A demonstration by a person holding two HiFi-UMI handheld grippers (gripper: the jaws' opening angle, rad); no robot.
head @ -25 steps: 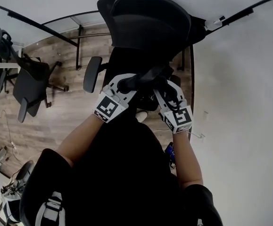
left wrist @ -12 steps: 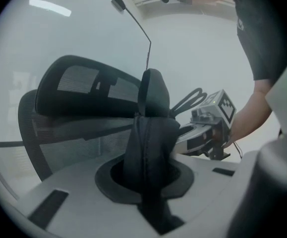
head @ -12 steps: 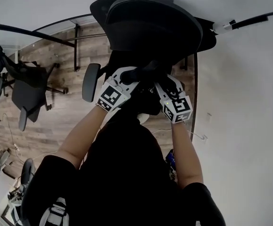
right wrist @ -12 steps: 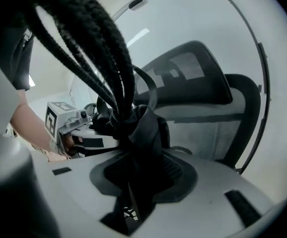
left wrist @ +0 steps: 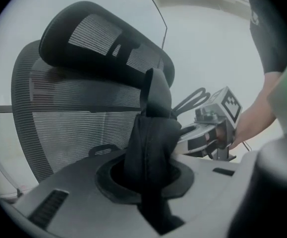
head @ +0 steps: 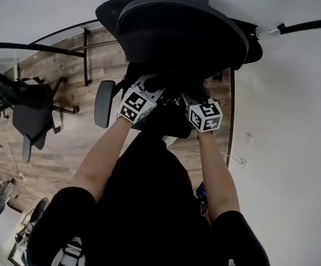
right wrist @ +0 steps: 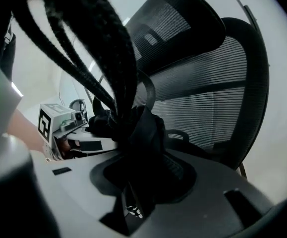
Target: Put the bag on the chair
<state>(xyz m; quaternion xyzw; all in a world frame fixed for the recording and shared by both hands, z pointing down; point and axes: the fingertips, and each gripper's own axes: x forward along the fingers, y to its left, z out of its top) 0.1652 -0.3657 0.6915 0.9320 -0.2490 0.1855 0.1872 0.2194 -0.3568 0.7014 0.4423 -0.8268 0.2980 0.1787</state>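
While the person leans over the office chair [head: 182, 32], both grippers are held close together just in front of its mesh backrest [left wrist: 69, 128]. The left gripper [head: 147, 88] has its jaws closed on a fold of the black bag [left wrist: 150, 143]. In the left gripper view the dark fabric stands straight up out of the pinch, and a flat strap [left wrist: 155, 90] rises from it towards 12 o'clock. The right gripper [head: 192, 97] is likewise clamped on the bag's fabric. In the right gripper view a bundle of braided cords [right wrist: 91, 38] runs from the grip up towards 11 o'clock and out of frame.

In the head view the bag hangs bunched between the two grippers, with the left one at its 10 o'clock and the right one at its 2 o'clock, each touching it. The chair's headrest [left wrist: 101, 41] lies at 12 o'clock from the bag, close above the grippers. The seat is hidden beneath the bag and the person's arms, so I cannot tell whether the bag touches it. The chair's armrest [head: 103, 103] sits at 9 o'clock from the left gripper. A second chair [head: 31, 112] stands well apart on the wooden floor [head: 66, 143], also at 9 o'clock.
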